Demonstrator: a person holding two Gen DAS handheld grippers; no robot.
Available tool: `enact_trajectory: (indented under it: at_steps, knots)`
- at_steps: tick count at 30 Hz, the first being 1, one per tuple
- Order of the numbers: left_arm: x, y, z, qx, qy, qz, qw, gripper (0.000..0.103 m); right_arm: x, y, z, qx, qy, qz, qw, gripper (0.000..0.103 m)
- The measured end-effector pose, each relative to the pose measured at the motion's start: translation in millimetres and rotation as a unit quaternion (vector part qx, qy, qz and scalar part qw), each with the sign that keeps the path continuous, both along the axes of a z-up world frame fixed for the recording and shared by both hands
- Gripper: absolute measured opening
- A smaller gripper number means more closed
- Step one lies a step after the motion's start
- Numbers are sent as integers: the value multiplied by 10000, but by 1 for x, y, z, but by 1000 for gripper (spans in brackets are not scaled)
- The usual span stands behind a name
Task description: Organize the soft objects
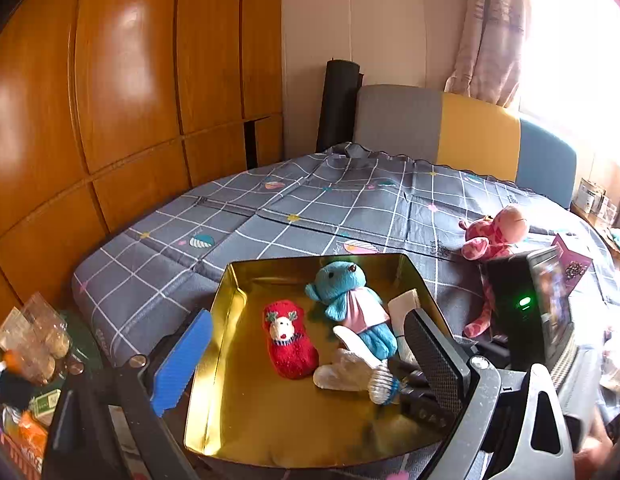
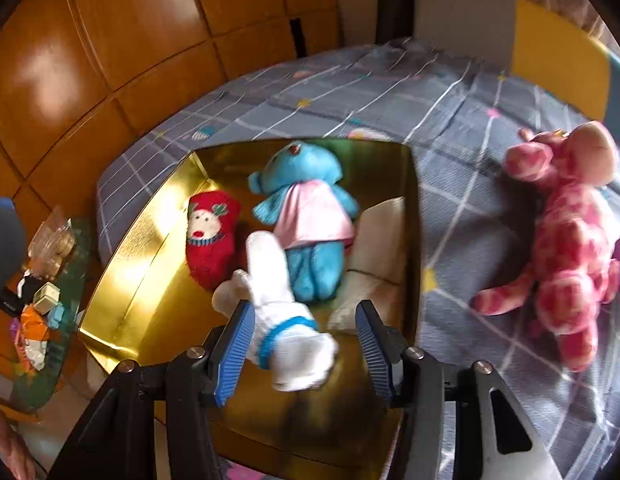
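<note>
While jaws gape, white sock (image 2: 288,320) seemingly overhangs tray (image 2: 122,264).

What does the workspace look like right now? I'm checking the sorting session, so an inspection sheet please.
Surface: bed with grey checked cover; gold tray on its near end.
Job's things: red sock, blue plush, white glove and a cream cloth in the tray; pink plush outside it on the cover.
Clutter: side table with small packets left of the bed.
Grippers: left gripper open, empty, above the tray; right gripper open, glove cuff between its fingers, pads not pressing.
Cables: nothing seen.
Surroundings: wooden wardrobe, colour-block headboard, curtain.
</note>
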State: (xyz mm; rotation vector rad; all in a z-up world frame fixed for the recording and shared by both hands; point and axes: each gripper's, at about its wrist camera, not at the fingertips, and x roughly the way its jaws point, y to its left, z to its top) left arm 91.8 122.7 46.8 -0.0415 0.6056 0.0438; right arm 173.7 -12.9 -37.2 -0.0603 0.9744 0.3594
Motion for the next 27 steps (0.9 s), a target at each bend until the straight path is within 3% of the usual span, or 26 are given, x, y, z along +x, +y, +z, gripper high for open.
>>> enact_trajectory:
  at_steps: [5, 13, 27]
  knots:
    - [-4, 9, -4, -156, 50, 125, 9998, 97, -18, -8, 20, -471, -577, -335, 9967, 53]
    - [-11, 18, -3, -214, 58, 249, 9994, 97, -52, -21, 58, -613, -1209, -494, 9895, 53]
    - [-13, -3, -2, -127, 139, 66, 9998, 97, -83, -42, 93, -509, -1632, -672, 9830, 53]
